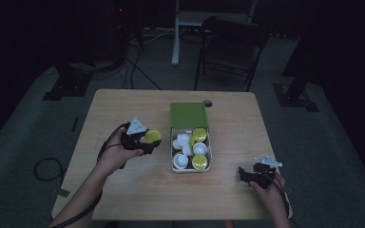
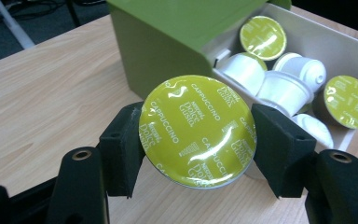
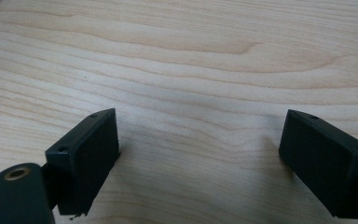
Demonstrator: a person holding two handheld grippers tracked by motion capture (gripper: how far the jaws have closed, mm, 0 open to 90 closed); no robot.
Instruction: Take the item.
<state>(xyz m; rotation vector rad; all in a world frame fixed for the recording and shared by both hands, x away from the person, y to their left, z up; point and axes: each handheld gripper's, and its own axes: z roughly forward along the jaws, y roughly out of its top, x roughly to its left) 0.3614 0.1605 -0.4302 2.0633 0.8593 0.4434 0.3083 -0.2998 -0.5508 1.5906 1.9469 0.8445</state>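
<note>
My left tongs [image 2: 196, 140] squeeze a yellow coffee cup [image 2: 197, 131], foil top facing me, just beside the green box [image 2: 168, 42]. The box lies right of it. My right tongs [image 3: 198, 158] rest open on the surface [image 3: 191, 60], far away.

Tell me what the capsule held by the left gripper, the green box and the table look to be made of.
Capsule: glossy yellow-green foil lid, judging by its glare streaks and printed lettering.
Green box: likely matte cardboard, with a thin folded lid and pale inner walls.
Table: light wood or wood-look laminate, grain lines visible, low sheen.
</note>
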